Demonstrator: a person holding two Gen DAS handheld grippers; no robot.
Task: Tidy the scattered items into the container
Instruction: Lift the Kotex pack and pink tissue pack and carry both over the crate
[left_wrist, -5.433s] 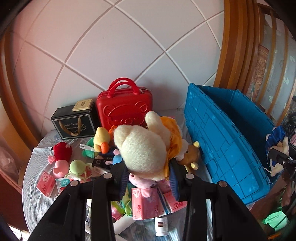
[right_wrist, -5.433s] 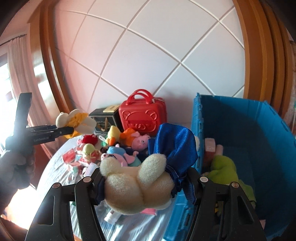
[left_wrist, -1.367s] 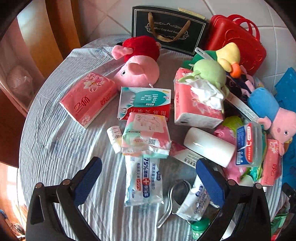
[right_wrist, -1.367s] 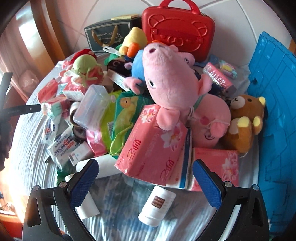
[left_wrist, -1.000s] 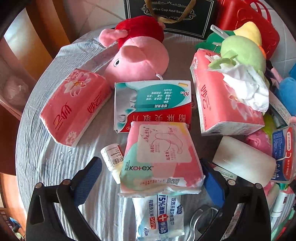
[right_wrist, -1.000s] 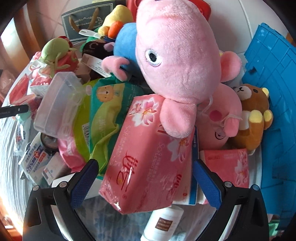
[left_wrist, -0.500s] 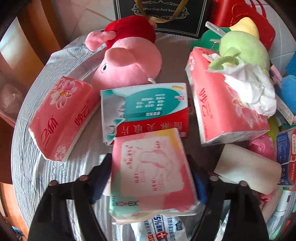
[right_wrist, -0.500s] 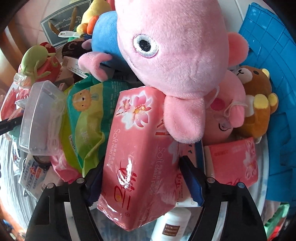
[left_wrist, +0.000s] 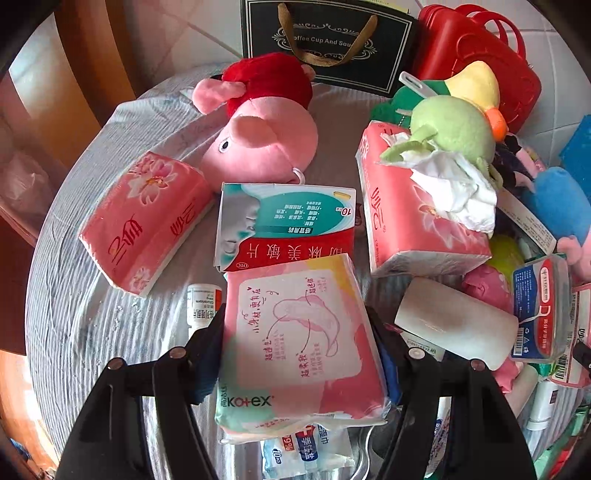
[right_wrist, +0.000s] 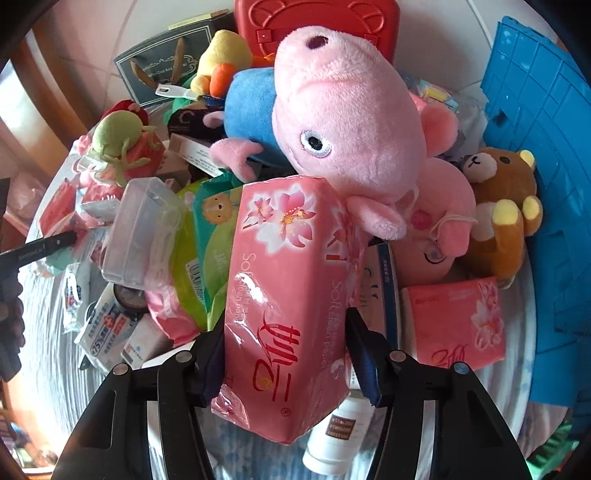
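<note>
My left gripper (left_wrist: 297, 354) is shut on a pink and teal Kotex pad pack (left_wrist: 295, 339), its blue pads pressed on both sides. My right gripper (right_wrist: 284, 358) is shut on a pink tissue pack (right_wrist: 284, 295) that leans under a large pink pig plush (right_wrist: 351, 122). The blue crate (right_wrist: 535, 166) stands at the right edge of the right wrist view. Scattered items cover the round table: tissue packs (left_wrist: 144, 221), a medicine box (left_wrist: 284, 225), a red-dressed pig plush (left_wrist: 262, 147).
A black gift bag (left_wrist: 325, 40) and a red toy case (left_wrist: 476, 62) stand at the back by the tiled wall. A brown bear (right_wrist: 498, 206), a white bottle (right_wrist: 332, 439), a clear box (right_wrist: 144, 236) and wipes lie around. Wooden frames edge the left.
Both grippers went from wide open to shut, the left on the Kotex pack and the right on the pink tissue pack. Earlier each held a plush toy near the crate.
</note>
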